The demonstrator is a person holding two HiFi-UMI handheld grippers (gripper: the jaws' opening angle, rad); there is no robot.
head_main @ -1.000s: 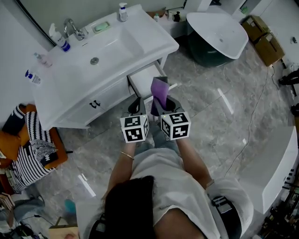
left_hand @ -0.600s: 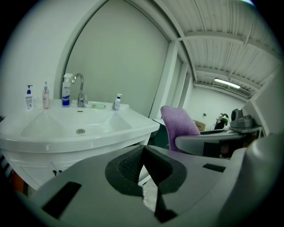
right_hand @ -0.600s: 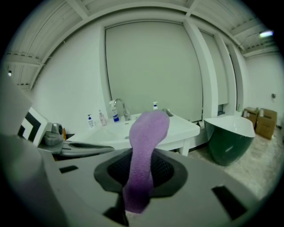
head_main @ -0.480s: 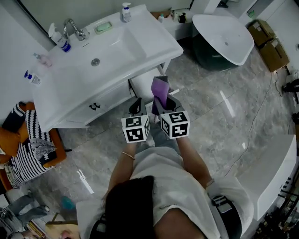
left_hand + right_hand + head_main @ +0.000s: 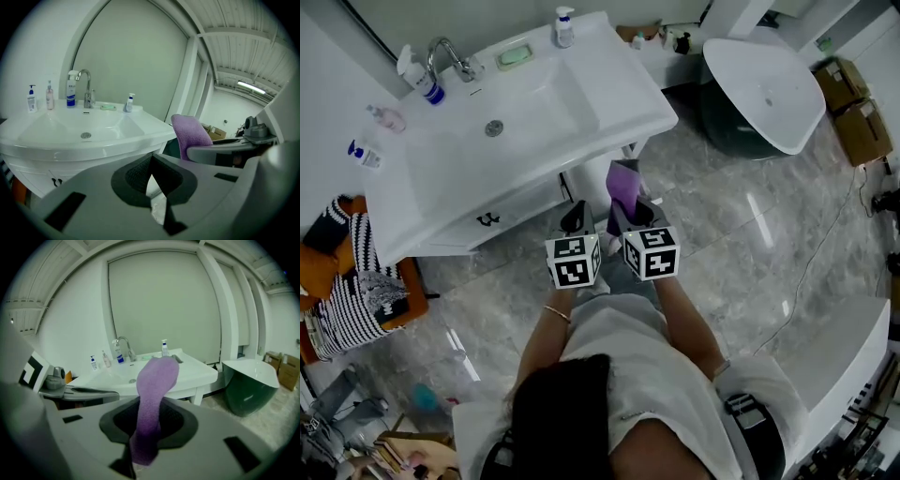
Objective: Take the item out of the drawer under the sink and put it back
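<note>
I am gripping the lower end of a purple cloth (image 5: 623,180) with my right tongs (image 5: 628,214), jaws clamped on it, so it is standing up out of them and curling over at the top. It is hanging in the air near the front of the pulled-out drawer (image 5: 587,184) under the white sink (image 5: 623,94). My left tongs (image 5: 574,217) are hovering just beside, jaws pressed together on nothing.

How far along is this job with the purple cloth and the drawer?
Done: the purple cloth is out of the drawer. In hand: the right hand-held gripper clamps it, and it stands up above the jaws, close to the open drawer under the sink. Left: putting it back in.
</note>
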